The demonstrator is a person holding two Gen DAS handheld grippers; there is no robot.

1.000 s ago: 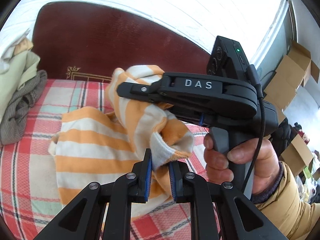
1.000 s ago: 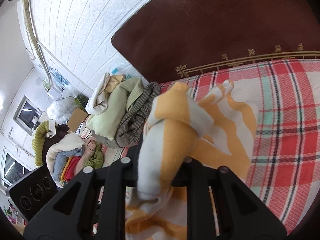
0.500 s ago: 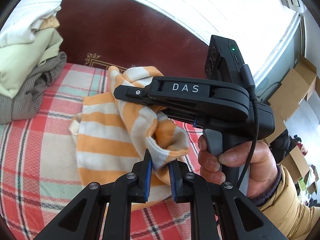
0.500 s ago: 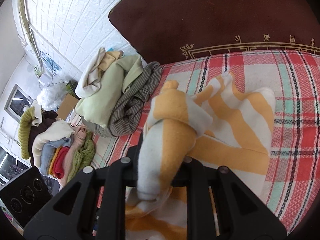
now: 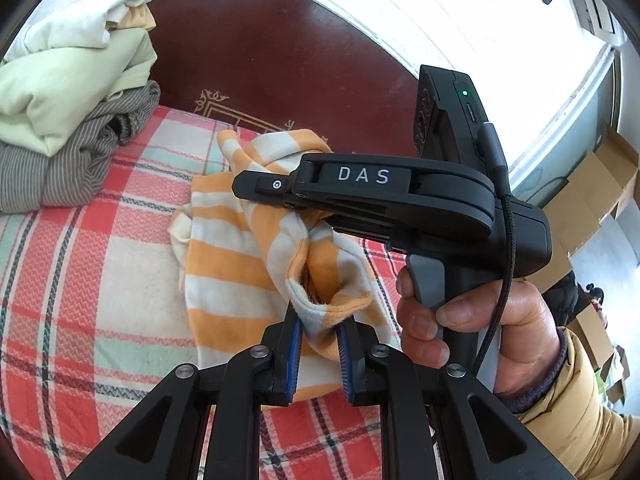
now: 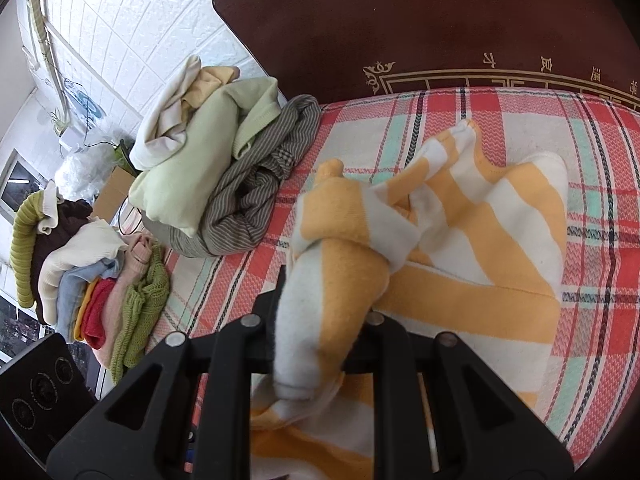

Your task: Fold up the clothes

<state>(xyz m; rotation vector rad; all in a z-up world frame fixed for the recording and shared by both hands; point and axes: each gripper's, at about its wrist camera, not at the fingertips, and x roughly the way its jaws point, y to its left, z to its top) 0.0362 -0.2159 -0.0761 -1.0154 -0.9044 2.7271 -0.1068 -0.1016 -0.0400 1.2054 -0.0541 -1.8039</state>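
Note:
An orange-and-white striped garment (image 5: 236,252) lies partly on the plaid bedspread (image 5: 80,280) and is lifted at one end. My left gripper (image 5: 318,336) is shut on a bunched edge of it between its blue pads. My right gripper (image 5: 280,196) shows in the left wrist view, shut on another fold of the same garment just above and behind the left one. In the right wrist view the garment (image 6: 480,240) drapes thickly over my right gripper (image 6: 320,328) and hides its fingertips.
A pile of pale green, white and grey striped clothes (image 5: 68,112) sits at the bed's far left, by the dark red headboard (image 5: 280,64). More stacked clothes (image 6: 92,272) lie beyond the bed edge. Cardboard boxes (image 5: 592,184) stand at the right.
Both grippers have carried the striped garment further toward the headboard and the clothes pile. The grips have not changed.

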